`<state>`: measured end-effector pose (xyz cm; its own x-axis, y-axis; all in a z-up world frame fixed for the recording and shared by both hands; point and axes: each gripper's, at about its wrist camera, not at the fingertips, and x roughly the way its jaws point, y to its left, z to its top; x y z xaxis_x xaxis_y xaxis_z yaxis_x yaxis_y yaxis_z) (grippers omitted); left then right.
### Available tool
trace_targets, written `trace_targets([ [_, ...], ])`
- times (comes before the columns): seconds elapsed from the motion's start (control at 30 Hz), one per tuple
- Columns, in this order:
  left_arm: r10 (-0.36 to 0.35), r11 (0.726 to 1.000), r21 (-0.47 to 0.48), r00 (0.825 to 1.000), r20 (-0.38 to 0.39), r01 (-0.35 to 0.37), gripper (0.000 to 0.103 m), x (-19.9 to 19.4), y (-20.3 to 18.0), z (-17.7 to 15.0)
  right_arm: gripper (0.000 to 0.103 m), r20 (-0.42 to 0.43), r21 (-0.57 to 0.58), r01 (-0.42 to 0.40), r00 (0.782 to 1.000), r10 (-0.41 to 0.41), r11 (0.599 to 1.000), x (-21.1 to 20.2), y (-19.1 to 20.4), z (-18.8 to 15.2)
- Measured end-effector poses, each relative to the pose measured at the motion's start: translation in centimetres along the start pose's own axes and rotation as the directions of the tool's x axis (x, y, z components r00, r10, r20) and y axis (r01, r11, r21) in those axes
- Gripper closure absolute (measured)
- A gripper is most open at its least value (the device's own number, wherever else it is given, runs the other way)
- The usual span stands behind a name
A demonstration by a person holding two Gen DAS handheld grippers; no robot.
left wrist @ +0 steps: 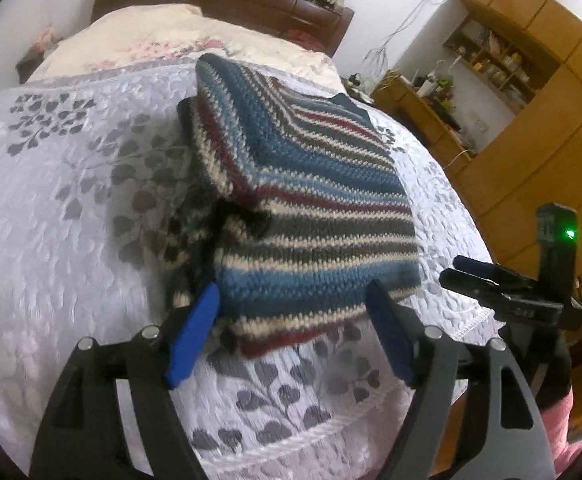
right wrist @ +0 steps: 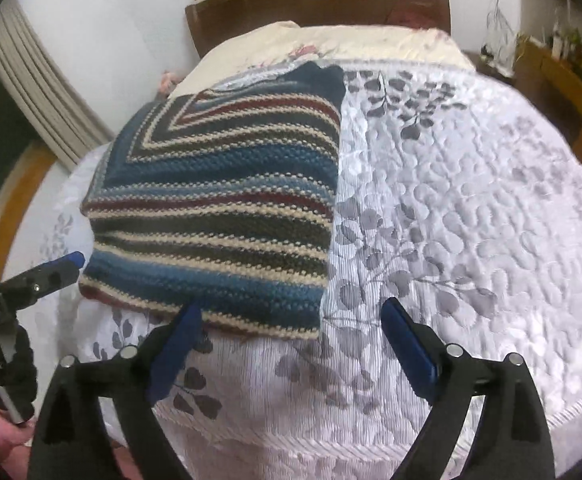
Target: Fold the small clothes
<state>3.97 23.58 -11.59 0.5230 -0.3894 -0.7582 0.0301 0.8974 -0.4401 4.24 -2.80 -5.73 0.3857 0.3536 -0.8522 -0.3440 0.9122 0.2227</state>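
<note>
Knitted wool in blue, cream, grey and maroon stripes, the folded small sweater [left wrist: 291, 184] lies on the white leaf-patterned quilted bedspread [left wrist: 71, 200] near the bed's near edge. The left claw [left wrist: 291, 328] and right claw [right wrist: 291, 344] both gape apart, empty. A shallow pinch could catch only the top layer and undo the fold.

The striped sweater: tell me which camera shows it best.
The right wrist view. There the striped sweater lies as a flat, nearly whole rectangle on the bedspread. The left wrist view shows it closer, with its bunched left side, but more blurred.
</note>
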Motion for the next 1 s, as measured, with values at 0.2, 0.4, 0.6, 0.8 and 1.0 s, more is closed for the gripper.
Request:
trace_targets([
  [0.2, 0.062, 0.997, -0.036, 0.998, -0.021, -0.062, 0.027, -1.1, -0.2, -1.3, 0.006, -0.010, 0.031, -0.003, 1.000, 0.003, 1.000, -1.2, 1.5, -1.6],
  [0.4, 0.127, 0.992, -0.017, 0.992, -0.029, -0.127, 0.024, -1.9, -0.7, -2.5, 0.006, -0.015, 0.053, 0.032, 0.999, -0.031, 0.998, -1.3, 1.8, -1.7],
  [0.6, 0.166, 0.986, -0.016, 0.985, -0.040, -0.167, 0.021, -2.7, -1.4, -3.2, 0.004, 0.001, 0.048, 0.154, 0.988, -0.154, 0.987, -2.3, 2.7, -1.8],
  [0.8, 0.197, 0.979, -0.035, 0.979, -0.044, -0.199, 0.020, -3.4, -1.7, -3.9, 0.004, 0.022, 0.044, 0.156, 0.987, -0.157, 0.987, -3.4, 3.7, -2.3],
  [1.0, 0.219, 0.975, -0.019, 0.975, -0.039, -0.220, 0.019, -4.3, -2.7, -4.5, 0.004, 0.037, 0.029, 0.172, 0.984, -0.173, 0.985, -4.4, 5.1, -2.7],
])
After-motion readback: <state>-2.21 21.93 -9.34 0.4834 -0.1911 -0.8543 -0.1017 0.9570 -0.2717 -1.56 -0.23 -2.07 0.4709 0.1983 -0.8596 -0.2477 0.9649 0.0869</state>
